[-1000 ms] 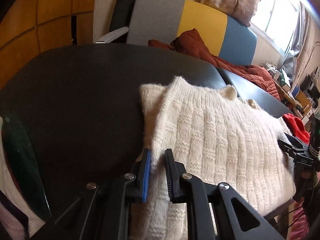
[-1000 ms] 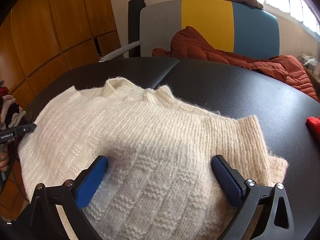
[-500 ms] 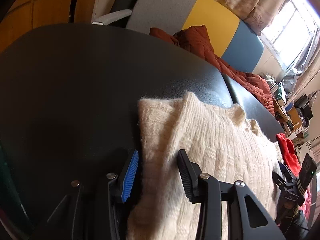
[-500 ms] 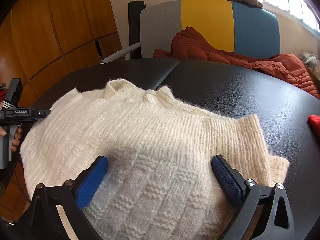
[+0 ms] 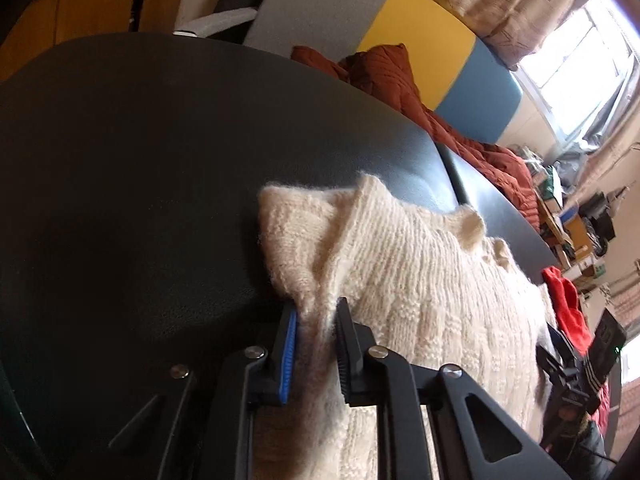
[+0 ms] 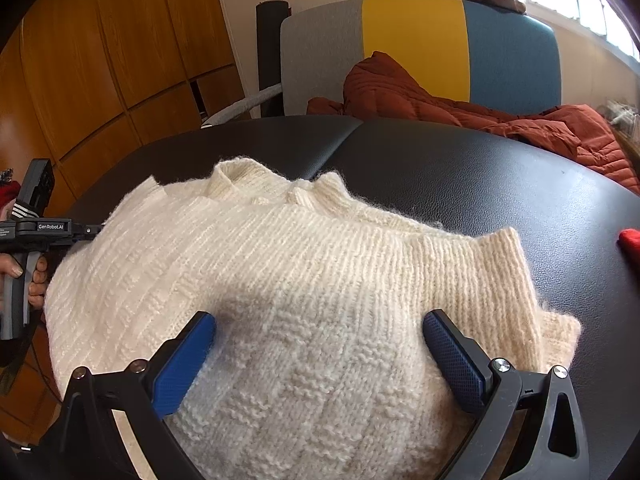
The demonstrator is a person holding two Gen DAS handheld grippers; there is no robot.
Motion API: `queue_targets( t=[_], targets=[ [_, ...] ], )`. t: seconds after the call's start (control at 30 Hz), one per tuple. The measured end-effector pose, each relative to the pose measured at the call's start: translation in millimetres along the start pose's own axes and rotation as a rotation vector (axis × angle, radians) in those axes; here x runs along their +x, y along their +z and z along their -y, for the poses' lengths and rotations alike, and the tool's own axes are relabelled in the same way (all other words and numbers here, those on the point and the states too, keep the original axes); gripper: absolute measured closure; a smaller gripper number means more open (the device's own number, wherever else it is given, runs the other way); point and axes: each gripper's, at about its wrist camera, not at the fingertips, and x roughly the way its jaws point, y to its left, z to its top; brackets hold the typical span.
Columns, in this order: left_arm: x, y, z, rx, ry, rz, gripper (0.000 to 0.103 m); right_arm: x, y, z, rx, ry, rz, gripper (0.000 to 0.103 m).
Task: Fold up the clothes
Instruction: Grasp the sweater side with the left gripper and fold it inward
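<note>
Left gripper [image 5: 316, 322]: fingers closing, pinching sweater [image 5: 400, 280] edge | Right gripper [image 6: 318, 344]: fingers spread above sweater | Bench [image 6: 480, 168]: black

One cream sweater [image 6: 304, 280] lies on one black table [image 6: 500, 184]. One rust-red jacket [image 6: 440, 100] sits far, against one chair [image 6: 416, 40]. One small red cloth [image 5: 568, 312] lies right. Two grippers: left gripper [image 5: 316, 344], right gripper [image 6: 320, 356].

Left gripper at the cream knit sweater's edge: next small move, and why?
Probably lift and carry that edge across toward the middle. The left gripper is closing on a bunched fold at the side of the cream knit sweater, which lies flat on the black padded table. The right gripper hangs wide open over the knit, gripping nothing.
</note>
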Motion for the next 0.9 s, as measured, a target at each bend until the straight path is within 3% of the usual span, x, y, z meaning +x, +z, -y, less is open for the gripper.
queue_targets(
  t=[0.13,0.37,0.47,0.67,0.9],
  targets=[
    [-1.0,9.8,-3.4,-0.022,0.044,0.013,0.09,-0.6,3.9,-4.1,-0.01,0.003,-0.019,0.0],
    [-21.4,25.4,4.0,-0.007,0.082,0.033,0.09,-26.2,2.0,-12.8,-0.11,0.1,-0.068,0.004],
    [-42.9,26.6,15.9,0.005,0.017,0.054,0.09,-47.4,-9.5,-10.0,-0.168,0.137,-0.095,0.008],
    [-72.4,19.4,72.2,0.018,-0.212,0.058,0.09,-69.1,-43.7,8.9,-0.191,0.154,-0.163,0.016],
    [-70.1,9.0,157.0,0.053,-0.409,-0.012,0.09,-61.4,-58.0,18.0,-0.146,0.164,-0.125,0.014]
  ],
)
